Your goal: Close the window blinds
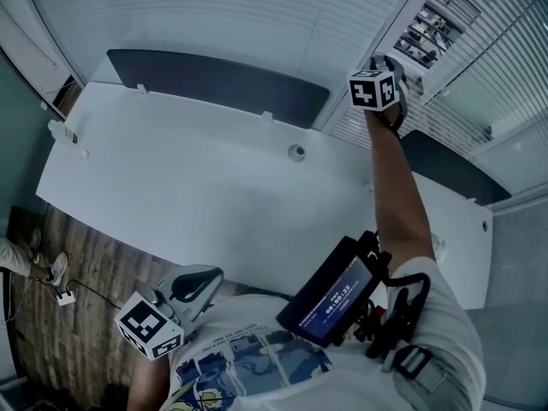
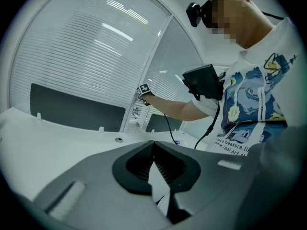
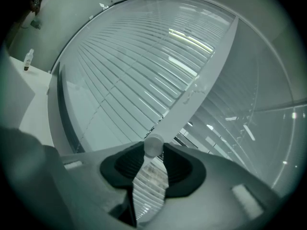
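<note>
White slatted blinds (image 1: pixel 214 15) cover the window behind the desk; they fill the right gripper view (image 3: pixel 120 80). My right gripper (image 1: pixel 383 68) is raised at arm's length to the white post between two panes. In its own view, my right gripper (image 3: pixel 152 153) has its jaws closed on a round white blind wand (image 3: pixel 152 145), which sits between the dark pads. My left gripper (image 1: pixel 190 285) hangs low by the person's waist, away from the window. Its tips (image 2: pixel 153 145) meet with nothing between them.
A long white desk (image 1: pixel 197 195) stands between the person and the window, with dark divider panels (image 1: pixel 214 80) along its back edge and a cable grommet (image 1: pixel 296 151). A screen device (image 1: pixel 330 294) hangs at the person's chest. Wooden floor (image 1: pixel 86 255) with a power strip (image 1: pixel 64 296) lies at left.
</note>
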